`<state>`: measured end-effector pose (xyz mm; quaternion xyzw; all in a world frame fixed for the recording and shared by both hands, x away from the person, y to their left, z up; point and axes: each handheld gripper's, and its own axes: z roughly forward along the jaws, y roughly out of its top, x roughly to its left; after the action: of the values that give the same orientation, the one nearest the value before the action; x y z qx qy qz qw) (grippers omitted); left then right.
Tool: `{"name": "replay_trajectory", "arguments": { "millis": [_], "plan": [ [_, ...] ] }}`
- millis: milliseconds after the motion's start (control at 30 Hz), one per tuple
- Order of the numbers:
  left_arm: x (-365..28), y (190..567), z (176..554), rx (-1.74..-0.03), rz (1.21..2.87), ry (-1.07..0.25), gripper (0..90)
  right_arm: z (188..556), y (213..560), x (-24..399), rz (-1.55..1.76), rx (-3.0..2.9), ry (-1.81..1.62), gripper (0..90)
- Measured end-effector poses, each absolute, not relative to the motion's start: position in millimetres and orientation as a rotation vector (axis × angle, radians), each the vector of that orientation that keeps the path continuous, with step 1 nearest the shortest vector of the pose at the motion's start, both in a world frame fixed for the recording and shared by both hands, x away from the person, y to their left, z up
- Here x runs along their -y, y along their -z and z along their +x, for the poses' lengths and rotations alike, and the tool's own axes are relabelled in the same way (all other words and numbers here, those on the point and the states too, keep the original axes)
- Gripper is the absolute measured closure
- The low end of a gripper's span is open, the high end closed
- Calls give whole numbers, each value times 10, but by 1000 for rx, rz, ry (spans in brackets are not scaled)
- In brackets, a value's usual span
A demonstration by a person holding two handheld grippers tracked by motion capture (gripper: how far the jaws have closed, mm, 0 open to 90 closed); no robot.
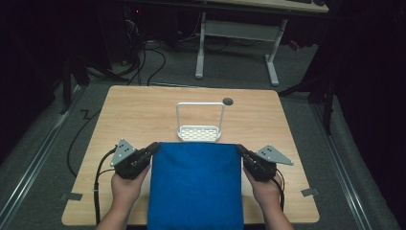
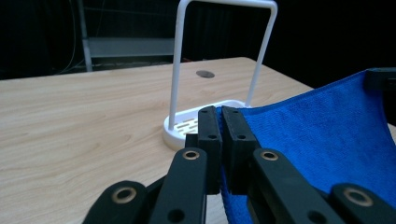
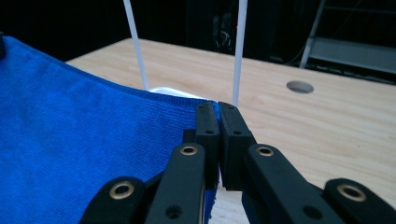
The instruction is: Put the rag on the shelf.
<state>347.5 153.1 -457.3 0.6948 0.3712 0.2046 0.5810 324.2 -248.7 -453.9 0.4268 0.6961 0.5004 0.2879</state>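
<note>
A blue cloth (image 1: 196,184) is stretched flat between the two grippers above the near half of the wooden table (image 1: 143,110). My left gripper (image 1: 154,146) is shut on the cloth's far left corner (image 2: 224,114). My right gripper (image 1: 238,148) is shut on the far right corner (image 3: 212,107). Just beyond the cloth's far edge stands a white rack (image 1: 199,122): a perforated tray with a tall wire hoop, also seen in the left gripper view (image 2: 180,126) and as two white posts (image 3: 240,51) in the right gripper view.
A round cable hole (image 1: 228,101) sits in the table behind the rack. A white-legged desk (image 1: 234,36) and loose cables lie on the floor beyond. Bits of tape mark the table's near corners (image 1: 72,196).
</note>
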Motion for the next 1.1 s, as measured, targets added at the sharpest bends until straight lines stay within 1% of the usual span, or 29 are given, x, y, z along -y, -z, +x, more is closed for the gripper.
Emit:
{"name": "replay_trajectory", "arguments": {
  "millis": [500,700,733,767,1067,1100],
  "plan": [
    [-1469,4231,3248,-751,1577,-509,871,3012,4182,2505,1026,-1763,-1431,883],
    [-1455,4010,3157,-709,1550,-557,873,2943,3988,2504,981,-1703,-1462,883],
    [-1455,4010,3157,-709,1550,-557,872,2934,3956,2506,979,-1697,-1466,883],
    [-1451,3942,3138,-698,1546,-586,873,2928,3926,2512,968,-1689,-1467,883],
    [-1455,3709,3138,-662,1516,-620,874,2912,3660,2515,915,-1644,-1483,883],
    [-1453,3641,3152,-651,1509,-631,874,2920,3574,2506,904,-1638,-1492,883]
  ]
}}
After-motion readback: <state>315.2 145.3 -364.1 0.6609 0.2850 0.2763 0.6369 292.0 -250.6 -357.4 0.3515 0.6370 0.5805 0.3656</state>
